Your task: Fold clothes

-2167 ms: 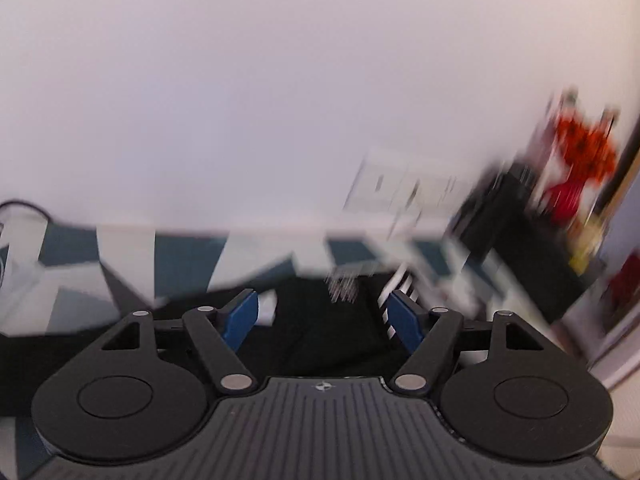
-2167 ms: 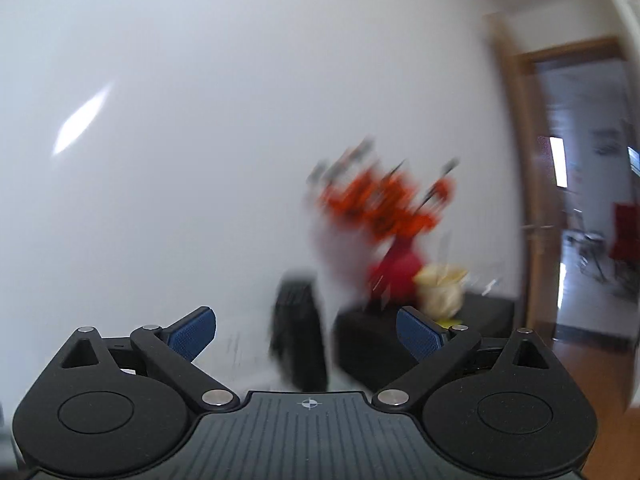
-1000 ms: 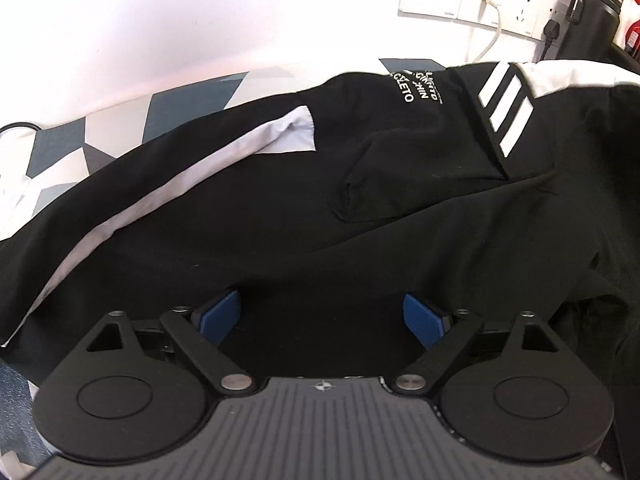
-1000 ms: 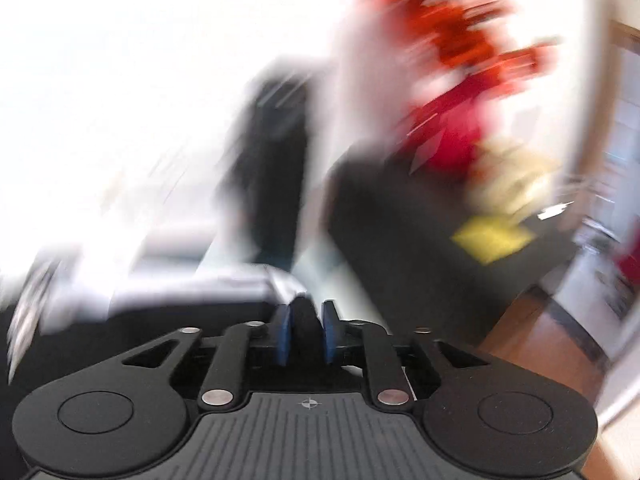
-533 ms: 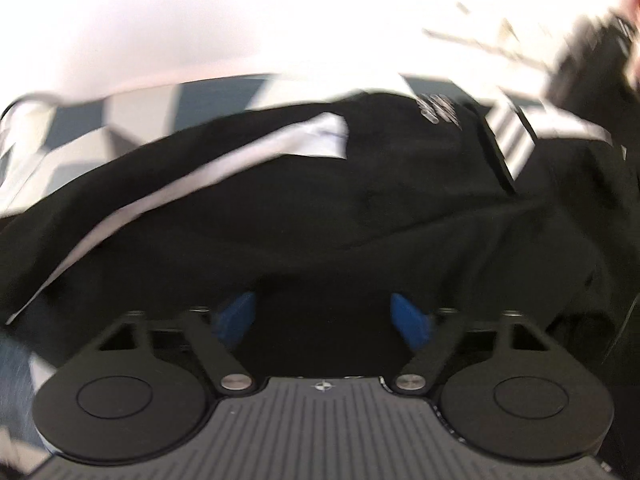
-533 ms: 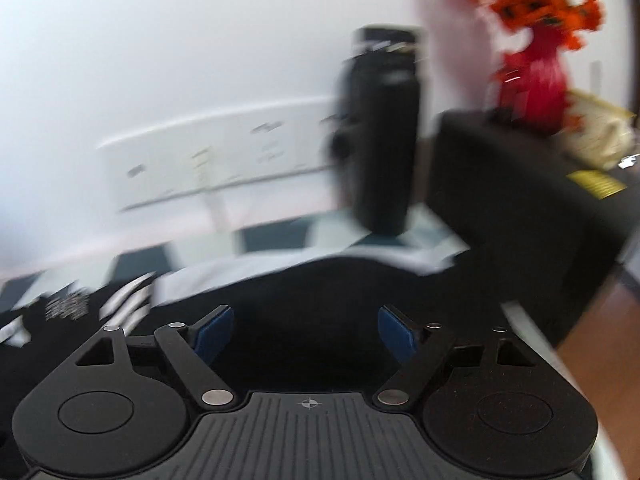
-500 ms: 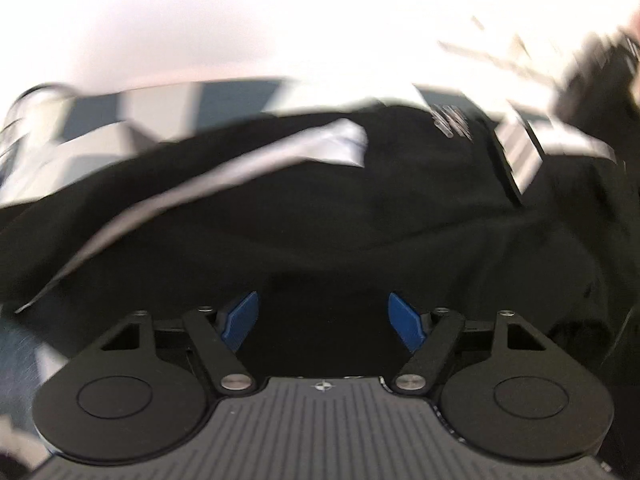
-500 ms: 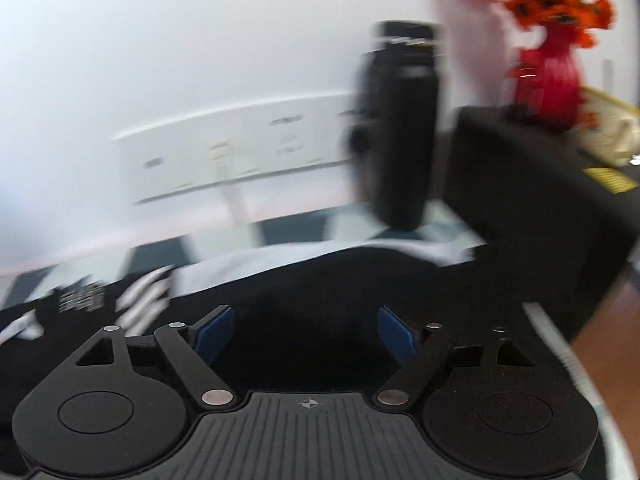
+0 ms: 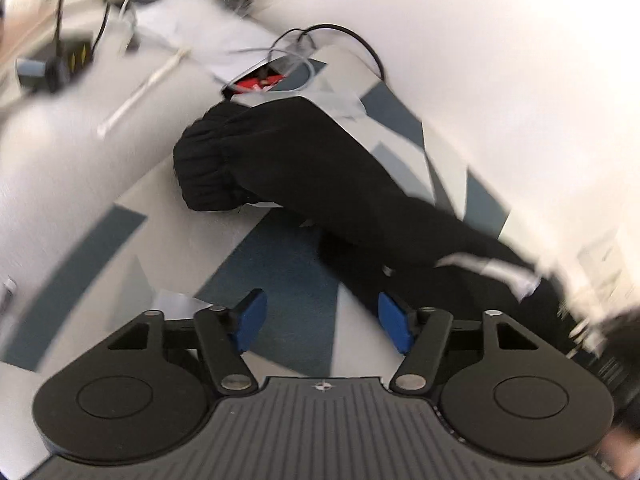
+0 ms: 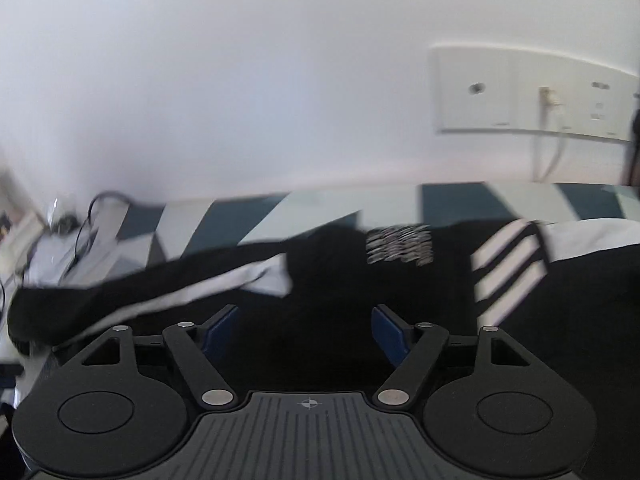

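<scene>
**Black jacket spread out, folding barely begun**

Black jacket [image 10: 400, 300] lying flat on the blue-and-grey patterned counter [image 9: 280, 264], against the white wall [image 10: 240, 80] below the socket panel [image 10: 520, 92]. One long sleeve [image 9: 320, 176] stretched out straight to the side, ribbed cuff [image 9: 204, 176] at its far end near a tangle of cables [image 9: 320, 40]. White stripe along the sleeve and three white bars [image 10: 508, 268] on the body showing face up, beside blurred white lettering.

Left gripper [image 9: 320, 320] low over the counter just beside the sleeve, blue fingers [image 9: 250, 318] spread wide, nothing between them. Right gripper [image 10: 304, 328] over the body of the jacket, fingers [image 10: 386, 330] likewise spread, holding nothing.

No fold visible yet: sleeve not brought in, body still one layer as far as can be seen. Probably at the very start, with the sleeve fold first and all body folds remaining.
</scene>
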`<state>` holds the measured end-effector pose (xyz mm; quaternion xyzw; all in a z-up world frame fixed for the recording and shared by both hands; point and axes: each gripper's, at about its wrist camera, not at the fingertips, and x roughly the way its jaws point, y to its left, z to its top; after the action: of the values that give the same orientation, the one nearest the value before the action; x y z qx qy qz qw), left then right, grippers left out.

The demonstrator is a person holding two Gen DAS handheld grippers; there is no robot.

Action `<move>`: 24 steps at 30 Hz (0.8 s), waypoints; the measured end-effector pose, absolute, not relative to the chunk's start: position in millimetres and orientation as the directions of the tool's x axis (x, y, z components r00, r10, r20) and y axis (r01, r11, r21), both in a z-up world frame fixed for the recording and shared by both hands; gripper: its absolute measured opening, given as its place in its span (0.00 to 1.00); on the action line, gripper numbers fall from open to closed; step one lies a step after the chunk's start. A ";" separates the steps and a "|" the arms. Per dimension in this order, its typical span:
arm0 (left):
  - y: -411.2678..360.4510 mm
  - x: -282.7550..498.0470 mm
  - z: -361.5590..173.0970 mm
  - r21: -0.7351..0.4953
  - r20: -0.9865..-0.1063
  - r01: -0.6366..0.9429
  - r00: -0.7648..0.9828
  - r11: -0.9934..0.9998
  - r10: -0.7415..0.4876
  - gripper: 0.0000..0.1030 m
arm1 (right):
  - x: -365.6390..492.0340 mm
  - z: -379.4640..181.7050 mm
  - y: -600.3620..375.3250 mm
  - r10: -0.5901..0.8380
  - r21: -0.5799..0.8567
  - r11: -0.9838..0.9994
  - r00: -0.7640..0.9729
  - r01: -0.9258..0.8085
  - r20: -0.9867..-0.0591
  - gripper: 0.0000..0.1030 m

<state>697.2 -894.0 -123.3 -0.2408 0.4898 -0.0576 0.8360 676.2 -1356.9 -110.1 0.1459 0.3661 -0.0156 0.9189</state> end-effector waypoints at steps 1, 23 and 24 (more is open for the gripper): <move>-895.4 703.0 -126.8 -0.449 -0.790 -0.125 0.519 0.885 -0.327 0.47 | 677.4 -112.3 -1346.6 0.081 0.240 0.964 0.727 0.118 -0.681 0.68; -966.4 818.2 -54.7 -0.197 -0.534 0.434 0.705 0.879 -0.467 0.54 | 654.7 -131.5 -1295.1 -0.129 0.022 0.971 0.603 0.237 -0.787 0.73; -959.0 815.4 -65.5 -0.227 -0.567 0.419 0.677 0.879 -0.469 0.54 | 653.7 -131.1 -1294.1 -0.129 0.017 0.973 0.602 0.231 -0.788 0.73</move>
<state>815.4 -959.0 -65.5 -0.0390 0.3201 -0.2427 0.9149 653.7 -1294.1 -131.1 0.0585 0.4346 -0.1009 0.8930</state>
